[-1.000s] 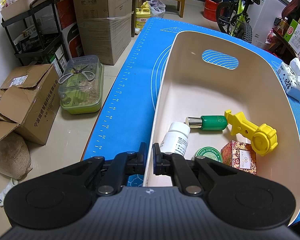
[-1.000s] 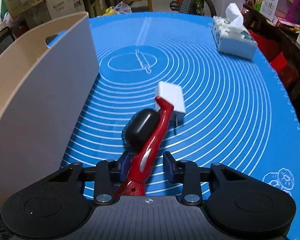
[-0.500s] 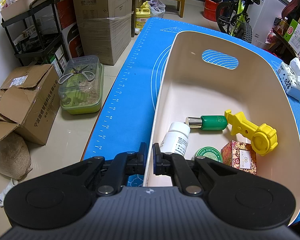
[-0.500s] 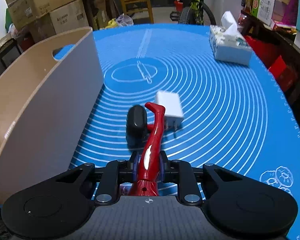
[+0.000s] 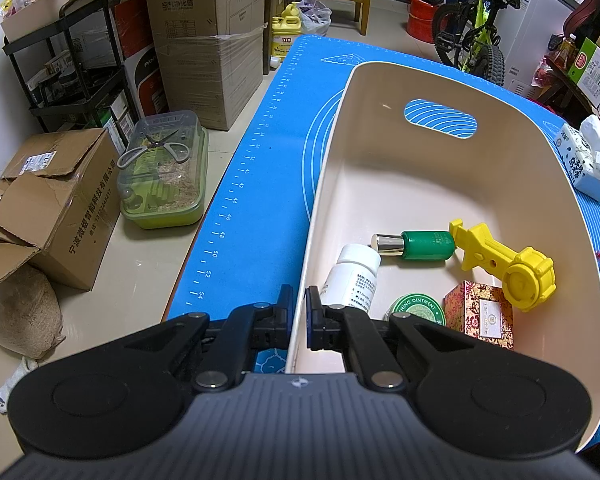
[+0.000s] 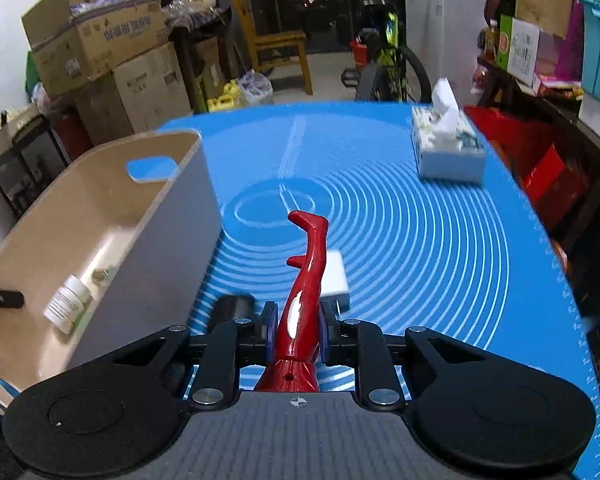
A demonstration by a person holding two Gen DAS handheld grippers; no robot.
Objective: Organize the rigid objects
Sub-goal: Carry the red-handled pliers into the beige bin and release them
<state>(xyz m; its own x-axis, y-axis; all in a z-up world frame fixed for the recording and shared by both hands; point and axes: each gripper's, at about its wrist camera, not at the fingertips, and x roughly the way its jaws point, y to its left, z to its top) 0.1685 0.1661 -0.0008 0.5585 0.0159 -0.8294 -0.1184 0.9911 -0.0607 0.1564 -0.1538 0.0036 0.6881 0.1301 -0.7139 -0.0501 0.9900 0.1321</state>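
Note:
My left gripper (image 5: 298,306) is shut on the near left wall of the cream bin (image 5: 440,184). In the bin lie a white pill bottle (image 5: 352,280), a green bottle (image 5: 420,245), a yellow plastic tool (image 5: 508,262), a green ointment tin (image 5: 418,310) and a patterned red box (image 5: 480,314). My right gripper (image 6: 296,328) is shut on a red toy leg (image 6: 306,276) and holds it lifted above the blue mat (image 6: 440,248). A white charger (image 6: 334,274) and a black object (image 6: 234,308) lie on the mat below. The bin (image 6: 100,232) stands to the left.
A tissue box (image 6: 446,148) stands at the mat's far right; it also shows in the left wrist view (image 5: 584,160). Cardboard boxes (image 5: 52,208), a shelf rack and a clear green container (image 5: 164,176) stand on the floor left of the table.
My right gripper closed on the red toy leg and lifted it up off the mat; the charger and black object stayed down. The left gripper has not moved.

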